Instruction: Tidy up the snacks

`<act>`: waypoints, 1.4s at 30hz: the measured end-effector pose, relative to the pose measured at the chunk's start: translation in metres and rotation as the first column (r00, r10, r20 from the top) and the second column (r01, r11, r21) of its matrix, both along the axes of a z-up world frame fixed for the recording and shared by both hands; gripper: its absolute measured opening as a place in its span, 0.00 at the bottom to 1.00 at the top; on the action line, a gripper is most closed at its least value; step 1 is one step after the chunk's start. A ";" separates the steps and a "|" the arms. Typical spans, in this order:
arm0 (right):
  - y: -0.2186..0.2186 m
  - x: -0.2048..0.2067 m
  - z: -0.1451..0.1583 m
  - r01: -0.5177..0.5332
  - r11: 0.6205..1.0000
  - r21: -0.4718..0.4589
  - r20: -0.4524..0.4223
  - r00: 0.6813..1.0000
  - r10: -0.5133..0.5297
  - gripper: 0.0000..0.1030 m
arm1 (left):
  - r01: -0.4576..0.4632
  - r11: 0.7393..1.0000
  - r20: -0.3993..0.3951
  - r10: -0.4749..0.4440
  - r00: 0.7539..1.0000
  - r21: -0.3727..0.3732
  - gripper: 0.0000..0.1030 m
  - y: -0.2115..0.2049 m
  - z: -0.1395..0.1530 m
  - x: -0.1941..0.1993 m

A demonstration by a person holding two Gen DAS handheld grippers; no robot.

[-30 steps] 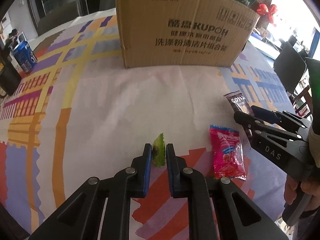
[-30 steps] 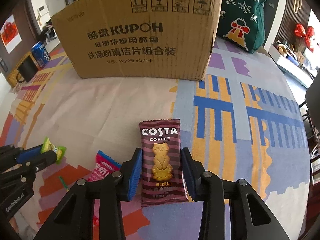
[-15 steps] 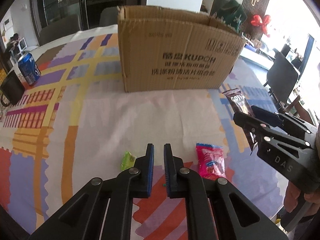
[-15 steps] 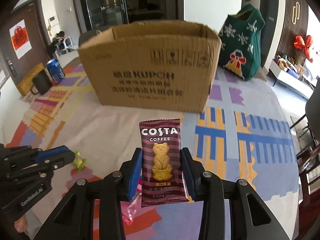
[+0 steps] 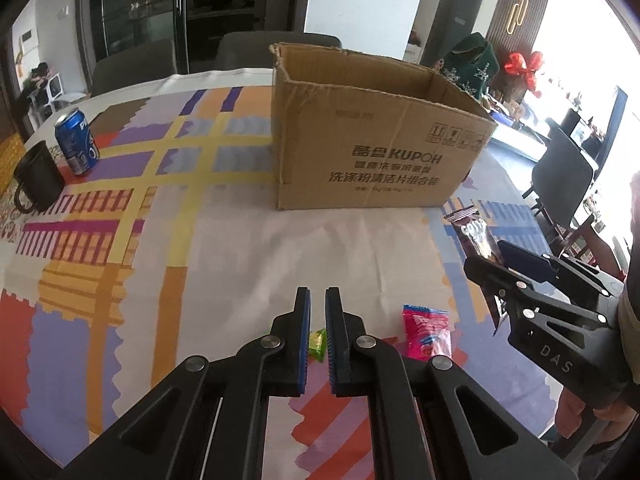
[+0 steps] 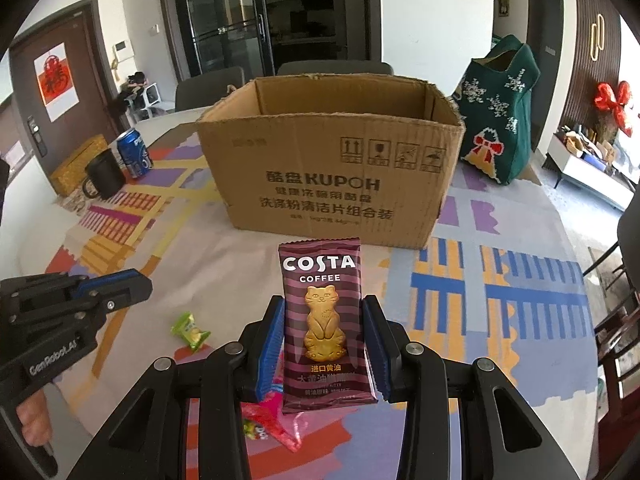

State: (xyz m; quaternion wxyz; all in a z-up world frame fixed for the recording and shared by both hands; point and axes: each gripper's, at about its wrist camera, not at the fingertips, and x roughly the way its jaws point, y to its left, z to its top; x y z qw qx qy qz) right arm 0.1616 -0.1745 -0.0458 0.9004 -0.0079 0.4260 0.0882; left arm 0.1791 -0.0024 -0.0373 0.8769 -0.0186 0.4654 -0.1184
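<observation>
the box (image 6: 332, 160) stands open-topped straight ahead of the right gripper (image 6: 323, 340), which clamps the costa pack (image 6: 322, 320) upright, long axis pointing at the box (so this arm is the readier one). the left gripper (image 5: 316, 336) is nearly closed and empty, well short of the box, above the green candy (image 5: 317, 343); the pink pack (image 5: 427, 330) lies beside it.

Three snacks (image 6: 327, 322), one box (image 6: 332, 172), one can (image 5: 76, 142), one mug (image 5: 38, 180).
</observation>
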 end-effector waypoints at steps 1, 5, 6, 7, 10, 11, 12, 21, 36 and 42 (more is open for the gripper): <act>0.002 0.000 -0.001 -0.004 1.000 0.003 -0.004 1.000 0.004 0.38 | 0.003 1.000 0.000 -0.003 1.000 0.002 0.09 0.000 -0.001 0.000; 0.007 -0.001 -0.004 -0.024 1.000 0.008 -0.009 1.000 0.024 0.38 | 0.017 1.000 -0.014 -0.017 1.000 0.011 0.10 -0.001 -0.006 0.000; 0.008 -0.001 -0.004 -0.029 1.000 0.007 -0.011 1.000 0.029 0.38 | 0.022 1.000 -0.029 -0.021 0.999 0.014 0.20 -0.002 -0.010 0.001; 0.009 -0.001 -0.006 -0.031 0.999 0.007 -0.015 0.999 0.031 0.38 | 0.019 1.000 -0.040 -0.019 0.999 0.016 0.37 -0.002 -0.015 0.002; 0.010 -0.001 -0.010 -0.036 0.999 0.000 -0.028 0.999 0.036 0.38 | 0.018 0.999 -0.066 -0.015 0.998 0.050 0.46 -0.003 -0.030 0.005; 0.011 -0.001 -0.011 -0.037 0.999 -0.005 -0.031 0.999 0.037 0.38 | 0.026 0.998 -0.079 -0.021 0.997 0.062 0.47 -0.004 -0.035 0.006; 0.011 -0.001 -0.013 -0.039 0.999 -0.011 -0.037 0.999 0.038 0.38 | 0.032 0.997 -0.096 -0.025 0.995 0.072 0.51 -0.005 -0.042 0.008; 0.018 0.001 -0.027 -0.051 0.998 -0.046 -0.070 0.996 0.048 0.38 | 0.043 0.995 -0.185 -0.025 0.982 0.095 0.58 -0.011 -0.076 0.019; 0.016 0.006 -0.038 -0.046 0.998 -0.043 -0.104 0.994 0.042 0.38 | 0.033 0.995 -0.182 -0.017 0.983 0.090 0.32 -0.015 -0.082 0.019; 0.015 0.005 -0.034 -0.046 0.998 -0.034 -0.096 0.995 0.042 0.38 | 0.027 0.997 -0.128 -0.018 0.992 0.067 0.31 -0.014 -0.058 0.015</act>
